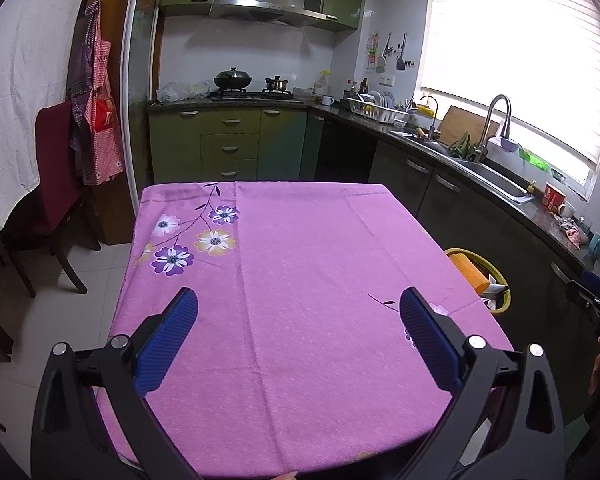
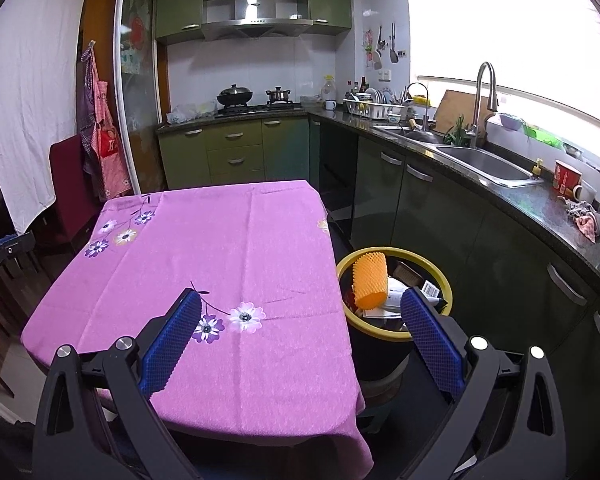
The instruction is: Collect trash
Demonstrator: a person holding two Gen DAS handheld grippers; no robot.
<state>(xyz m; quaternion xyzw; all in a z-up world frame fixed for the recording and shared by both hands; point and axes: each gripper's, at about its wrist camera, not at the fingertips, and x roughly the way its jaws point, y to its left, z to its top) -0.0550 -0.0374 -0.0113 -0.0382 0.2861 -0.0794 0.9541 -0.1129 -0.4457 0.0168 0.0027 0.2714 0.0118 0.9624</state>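
Note:
A yellow-rimmed trash bin [image 2: 380,334] stands on the floor at the table's right side. It holds an orange foam net [image 2: 370,280], white papers and a barcoded packet. In the left wrist view the bin [image 1: 502,304] peeks past the table edge. My left gripper [image 1: 298,308] is open and empty above the pink flowered tablecloth [image 1: 300,280]. My right gripper [image 2: 300,312] is open and empty over the table's right edge, its right finger [image 2: 428,332] above the bin. The tablecloth [image 2: 240,240] bears no loose trash that I can see.
A dark red chair [image 2: 70,192] stands left of the table. Green cabinets [image 2: 236,152] and a stove with pots [image 2: 236,96] are at the back. A counter with a steel sink [image 2: 484,164], dish rack and red cup [image 2: 566,176] runs along the right.

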